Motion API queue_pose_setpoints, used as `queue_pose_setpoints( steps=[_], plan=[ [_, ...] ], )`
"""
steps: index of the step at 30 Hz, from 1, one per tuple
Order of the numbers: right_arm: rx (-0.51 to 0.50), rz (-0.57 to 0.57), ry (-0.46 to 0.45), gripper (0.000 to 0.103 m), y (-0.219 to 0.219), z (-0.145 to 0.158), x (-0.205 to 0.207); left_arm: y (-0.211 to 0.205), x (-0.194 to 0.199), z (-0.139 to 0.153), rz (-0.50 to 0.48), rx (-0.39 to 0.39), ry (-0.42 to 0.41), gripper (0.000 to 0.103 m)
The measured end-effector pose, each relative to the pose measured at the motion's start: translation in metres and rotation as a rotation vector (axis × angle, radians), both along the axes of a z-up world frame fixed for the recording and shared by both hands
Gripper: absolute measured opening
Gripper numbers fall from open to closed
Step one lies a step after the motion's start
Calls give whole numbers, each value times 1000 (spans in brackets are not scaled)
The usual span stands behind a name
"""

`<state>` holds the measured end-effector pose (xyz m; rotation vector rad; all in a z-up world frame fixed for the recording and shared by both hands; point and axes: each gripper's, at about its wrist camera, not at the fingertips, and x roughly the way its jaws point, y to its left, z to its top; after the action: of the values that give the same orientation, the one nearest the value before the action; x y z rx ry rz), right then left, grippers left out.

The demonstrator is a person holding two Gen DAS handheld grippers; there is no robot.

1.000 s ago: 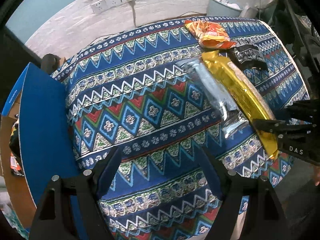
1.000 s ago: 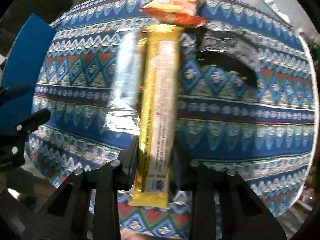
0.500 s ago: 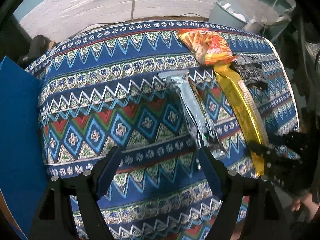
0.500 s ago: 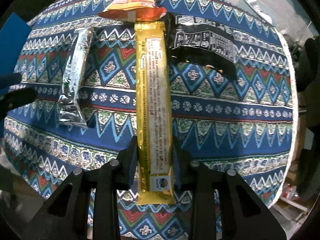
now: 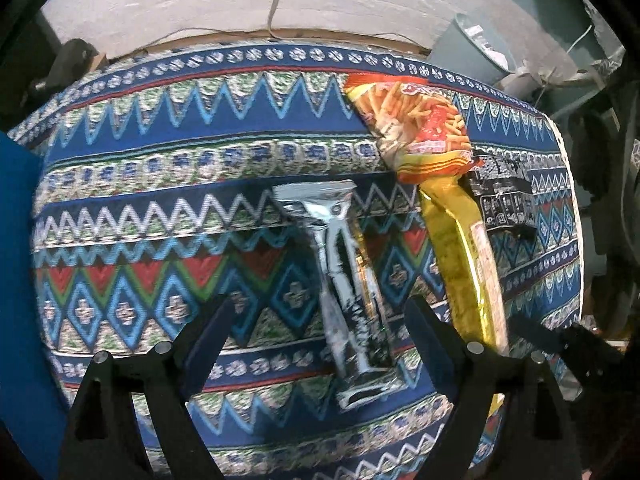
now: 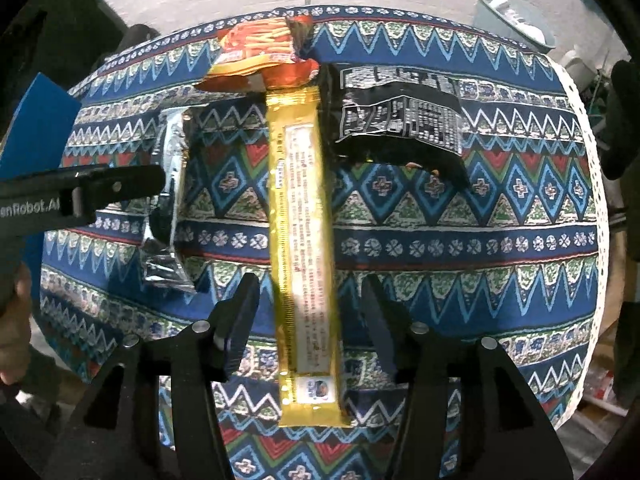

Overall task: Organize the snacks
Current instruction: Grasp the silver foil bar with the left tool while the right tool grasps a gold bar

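A silver packet lies on the patterned cloth, lengthwise between the fingers of my left gripper. Its jaws are opening and stand clear of the packet. A long yellow packet lies flat between the fingers of my right gripper, whose jaws are opening, with a gap on both sides of the packet. At the yellow packet's far end rests an orange snack bag, and a black packet lies to its right. The silver packet lies to its left, with a left gripper finger over it.
A blue board stands at the table's left side. A grey bin sits behind the table at the back right, below a white wall with sockets and a hanging cable. The table edge curves down the right side.
My right gripper has opened and let go of the yellow packet, which now lies on the cloth. My left gripper has moved over the silver packet and opened a little wider.
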<state>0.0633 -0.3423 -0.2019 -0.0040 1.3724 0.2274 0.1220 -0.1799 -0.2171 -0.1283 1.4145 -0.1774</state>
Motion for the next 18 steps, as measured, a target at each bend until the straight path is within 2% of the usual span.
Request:
queue_pose_setpoints(
  steps=[7, 11, 12, 17, 18],
  plan=[
    [8, -8, -3, 53, -22, -4, -3, -29, 11, -22, -13, 42, 32, 88],
    [4, 0, -12, 54, -20, -6, -2, -39, 13, -24, -47, 58, -15, 87],
    [3, 0, -15, 54, -19, -6, -2, -39, 12, -25, -51, 65, -21, 84],
    [2, 2, -31, 54, -12, -11, 3, -29, 7, -19, -76, 79, -42, 51],
    [4, 2, -34, 54, -12, -13, 5, -22, 5, -18, -77, 67, -38, 49]
  ],
)
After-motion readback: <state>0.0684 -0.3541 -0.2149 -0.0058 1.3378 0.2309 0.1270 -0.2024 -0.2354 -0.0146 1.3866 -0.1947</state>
